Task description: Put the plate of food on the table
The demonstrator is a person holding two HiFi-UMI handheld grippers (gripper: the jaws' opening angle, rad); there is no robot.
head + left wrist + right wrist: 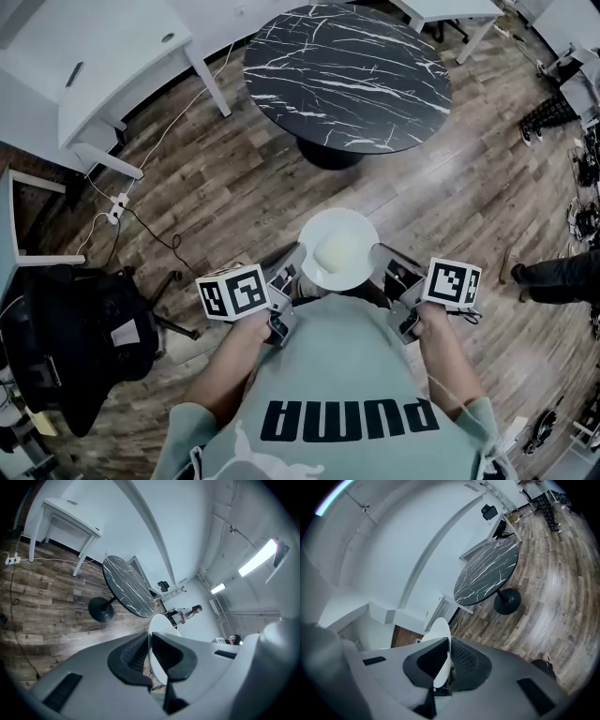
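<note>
A white plate [337,246] with a pale mound of food [339,248] hangs in front of the person's chest, held level. My left gripper [292,267] is shut on the plate's left rim and my right gripper [380,262] is shut on its right rim. In the left gripper view the plate [157,634] stands edge-on between the two jaws. The plate's edge [440,634] likewise sits between the right gripper's jaws. The round black marble table [347,75] stands ahead on a single pedestal, apart from the plate, and shows as the table [126,585] and table [487,573] in the gripper views.
White desks [84,75] stand at the far left and another [450,11] behind the marble table. A power strip and cables [117,208] lie on the wood floor. A black bag [66,337] sits at left. A person's leg [562,277] stands at right.
</note>
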